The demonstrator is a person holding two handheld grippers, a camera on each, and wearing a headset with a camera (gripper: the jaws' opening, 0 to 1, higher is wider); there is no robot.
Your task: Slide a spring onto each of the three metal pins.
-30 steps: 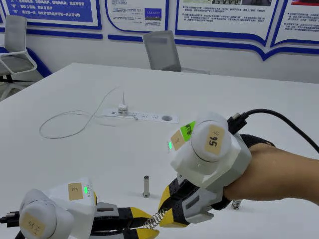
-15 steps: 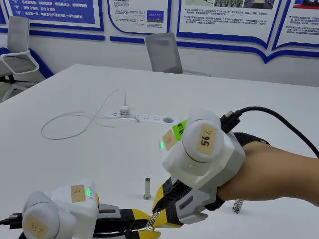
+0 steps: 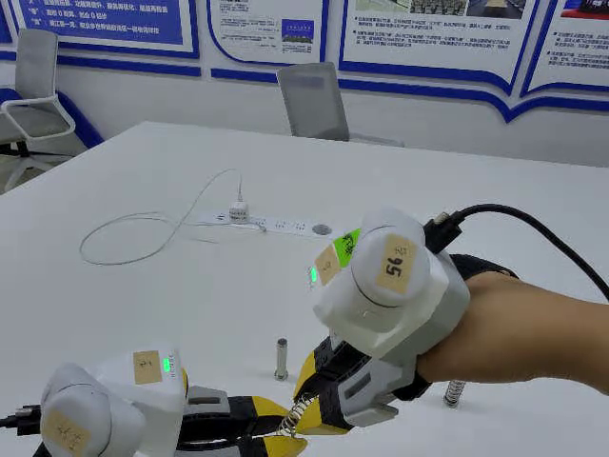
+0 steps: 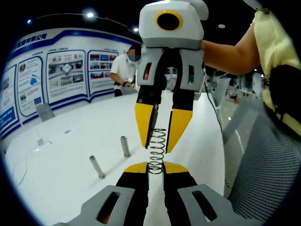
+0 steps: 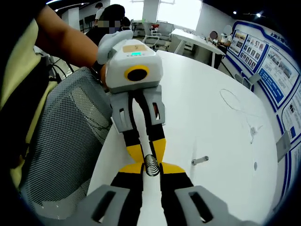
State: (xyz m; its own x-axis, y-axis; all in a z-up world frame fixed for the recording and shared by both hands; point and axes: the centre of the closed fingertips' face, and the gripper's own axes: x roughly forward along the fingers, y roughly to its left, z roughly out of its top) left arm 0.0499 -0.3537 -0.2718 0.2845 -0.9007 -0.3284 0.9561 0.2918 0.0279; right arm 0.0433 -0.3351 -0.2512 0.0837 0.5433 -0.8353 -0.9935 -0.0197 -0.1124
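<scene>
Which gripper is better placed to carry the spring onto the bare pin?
Likely the right gripper: both pinch the spring, but in the head view its jaws sit nearer the bare pin than the left gripper.

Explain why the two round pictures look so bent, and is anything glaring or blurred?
Left gripper view: the fisheye lens curves the table and posters; ceiling lights glare; the spring is sharp. Right gripper view: same bending, and the windows at the top are washed out white. Head view: straight lines, soft even light, the pin clear.
</scene>
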